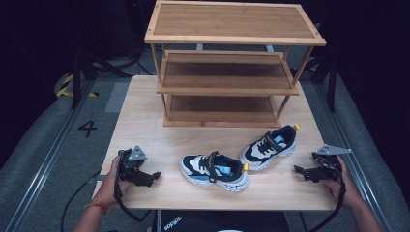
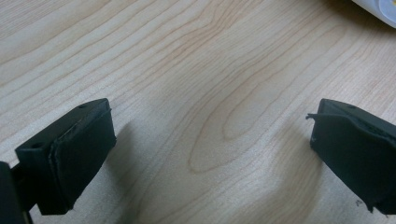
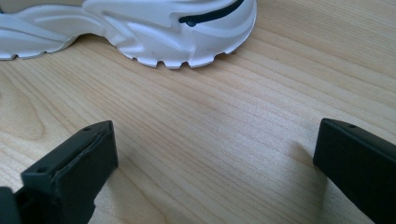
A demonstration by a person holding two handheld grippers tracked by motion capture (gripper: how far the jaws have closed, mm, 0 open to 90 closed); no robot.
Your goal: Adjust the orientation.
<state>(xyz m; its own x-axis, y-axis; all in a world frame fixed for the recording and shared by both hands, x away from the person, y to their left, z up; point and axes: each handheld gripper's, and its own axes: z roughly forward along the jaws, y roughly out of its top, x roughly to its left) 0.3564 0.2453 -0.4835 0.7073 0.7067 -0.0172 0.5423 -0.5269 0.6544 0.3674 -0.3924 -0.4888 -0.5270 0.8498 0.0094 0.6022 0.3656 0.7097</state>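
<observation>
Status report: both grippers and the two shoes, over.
Left gripper and right gripper open, empty. Near shoe and far shoe on table, untouched. Nothing in between.

1. The left gripper [image 1: 155,175] is black and boxy, with a grey three-cornered plate on top and a black cable trailing from it.
2. The right gripper [image 1: 298,169] is built alike: black body, grey plate, black cable.
3. In the gripper views each jaw is a blocky black pad with small screw holes.
4. The left wrist wears an orange-red band [image 1: 98,206].
</observation>
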